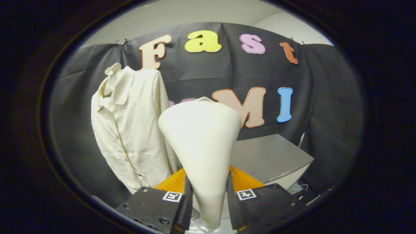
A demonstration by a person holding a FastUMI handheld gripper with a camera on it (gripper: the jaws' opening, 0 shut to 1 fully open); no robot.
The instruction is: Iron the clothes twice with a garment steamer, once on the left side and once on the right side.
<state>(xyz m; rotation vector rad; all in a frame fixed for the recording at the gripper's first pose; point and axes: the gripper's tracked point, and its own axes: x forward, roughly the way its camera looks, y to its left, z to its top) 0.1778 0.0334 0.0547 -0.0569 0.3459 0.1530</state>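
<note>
On your left, the cream shirt (pixel 130 126) hangs against the black cloth wall (pixel 325 97), collar up and button placket facing you. Just right of it, your gripper (pixel 208 195) has the steamer (pixel 201 143) clamped: the jaws press on both sides of its narrow handle end, and its wide head rises beyond them, overlapping the shirt's right edge. Farther right, a grey counter (pixel 269 159) sits behind the steamer.

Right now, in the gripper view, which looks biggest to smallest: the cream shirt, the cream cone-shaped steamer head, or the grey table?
1. Cream button-up shirt hanging on the booth wall.
2. Cream cone-shaped steamer head, clamped in the gripper; it sits nearest the camera, so it looks inflated.
3. Grey table, partly hidden behind the steamer head.
</note>
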